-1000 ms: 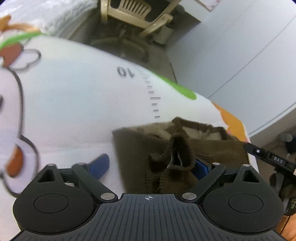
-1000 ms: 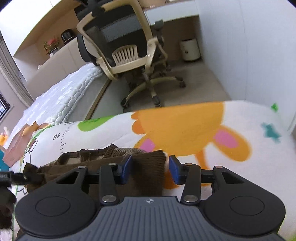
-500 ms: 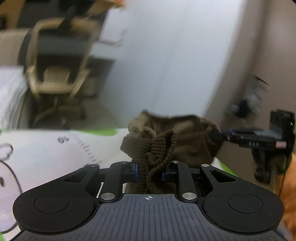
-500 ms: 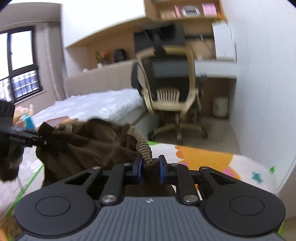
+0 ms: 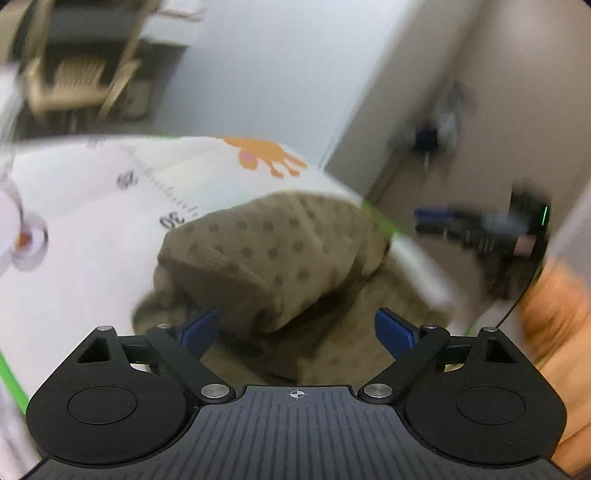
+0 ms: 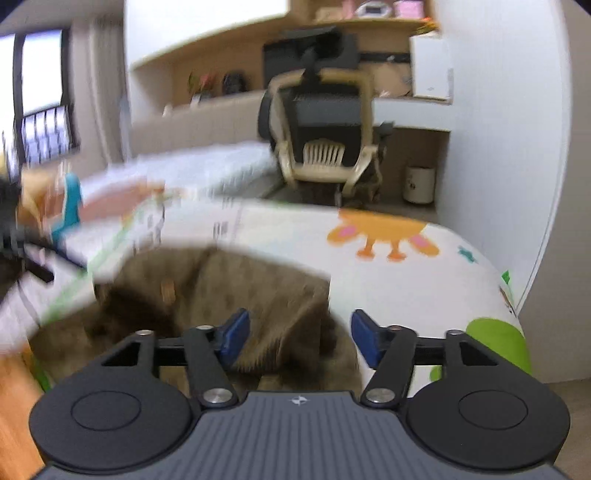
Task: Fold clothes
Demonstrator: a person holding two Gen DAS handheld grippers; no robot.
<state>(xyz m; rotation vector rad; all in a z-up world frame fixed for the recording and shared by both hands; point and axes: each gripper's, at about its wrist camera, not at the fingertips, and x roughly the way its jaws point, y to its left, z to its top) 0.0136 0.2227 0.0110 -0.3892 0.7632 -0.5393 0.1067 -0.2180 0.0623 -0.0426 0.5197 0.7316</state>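
Both the left tongs [image 5: 295, 326] and the right tongs [image 6: 300, 338] stand spread wide and empty, and the brown dotted garment [image 5: 273, 251] lies rumpled just ahead of and between their blue pads on the cartoon-printed play mat [image 6: 388, 284], touching neither pair.

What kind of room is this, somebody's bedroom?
Probably a bedroom with a study corner. There is a bed with a white mattress, an office chair at a desk with shelves above, and a cartoon play mat where the brown garment lies.
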